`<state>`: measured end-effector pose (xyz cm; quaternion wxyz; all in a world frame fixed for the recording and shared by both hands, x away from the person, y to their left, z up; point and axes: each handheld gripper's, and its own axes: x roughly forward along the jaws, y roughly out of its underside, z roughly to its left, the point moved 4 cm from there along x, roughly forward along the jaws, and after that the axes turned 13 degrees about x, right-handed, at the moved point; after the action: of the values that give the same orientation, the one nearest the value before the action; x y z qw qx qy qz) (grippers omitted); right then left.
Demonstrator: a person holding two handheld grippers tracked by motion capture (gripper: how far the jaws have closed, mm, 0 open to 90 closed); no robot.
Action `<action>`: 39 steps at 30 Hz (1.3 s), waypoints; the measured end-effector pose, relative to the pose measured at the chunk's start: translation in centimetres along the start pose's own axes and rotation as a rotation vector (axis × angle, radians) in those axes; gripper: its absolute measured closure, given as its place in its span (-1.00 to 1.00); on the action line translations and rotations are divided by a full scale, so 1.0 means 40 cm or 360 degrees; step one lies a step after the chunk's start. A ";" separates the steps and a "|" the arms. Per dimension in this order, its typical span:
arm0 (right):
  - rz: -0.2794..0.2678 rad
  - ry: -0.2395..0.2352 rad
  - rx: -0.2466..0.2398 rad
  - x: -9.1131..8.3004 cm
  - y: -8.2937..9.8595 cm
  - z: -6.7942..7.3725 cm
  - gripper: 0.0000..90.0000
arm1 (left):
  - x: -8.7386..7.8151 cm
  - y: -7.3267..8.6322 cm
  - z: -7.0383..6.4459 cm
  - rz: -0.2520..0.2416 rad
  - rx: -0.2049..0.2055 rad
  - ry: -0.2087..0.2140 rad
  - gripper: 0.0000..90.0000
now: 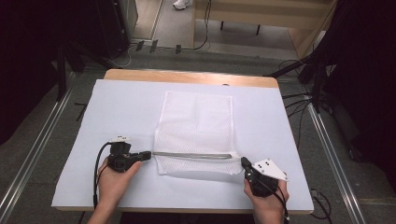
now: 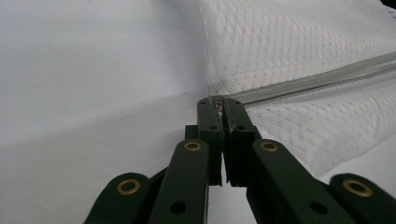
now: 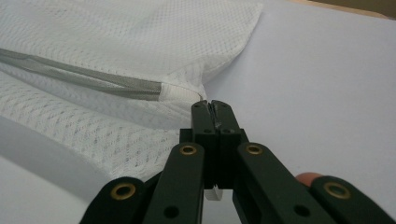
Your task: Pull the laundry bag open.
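A white mesh bag [image 1: 196, 121] lies flat on the white sheet [image 1: 116, 107], with a grey zipper [image 1: 191, 155] running across it near its front edge. My left gripper [image 1: 148, 154] is at the zipper's left end, jaws shut on the small metal pull. The left gripper view shows that gripper [image 2: 219, 101] pinching the pull where the zipper [image 2: 317, 79] starts on the bag [image 2: 289, 37]. My right gripper [image 1: 243, 161] is at the zipper's right end. In the right gripper view that gripper [image 3: 210, 103] is shut on the bag's [image 3: 140, 32] edge just past the zipper [image 3: 84, 77].
The sheet covers a wooden table whose far edge [image 1: 187, 76] shows bare. Metal rails [image 1: 331, 149] and cables run along the floor on both sides. Bare sheet lies left and right of the bag.
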<state>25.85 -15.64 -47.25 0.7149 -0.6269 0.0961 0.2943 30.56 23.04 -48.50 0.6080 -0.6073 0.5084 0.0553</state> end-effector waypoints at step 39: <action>0.0008 -0.0193 0.0252 -0.018 -0.020 -0.103 -0.36 | -0.142 0.044 0.024 -0.0392 0.0159 -0.0301 -1.00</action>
<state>26.64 -19.82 -47.00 0.7660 -0.5493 0.0772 0.3248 27.18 27.37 -46.06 0.6847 -0.6262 0.3727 0.0118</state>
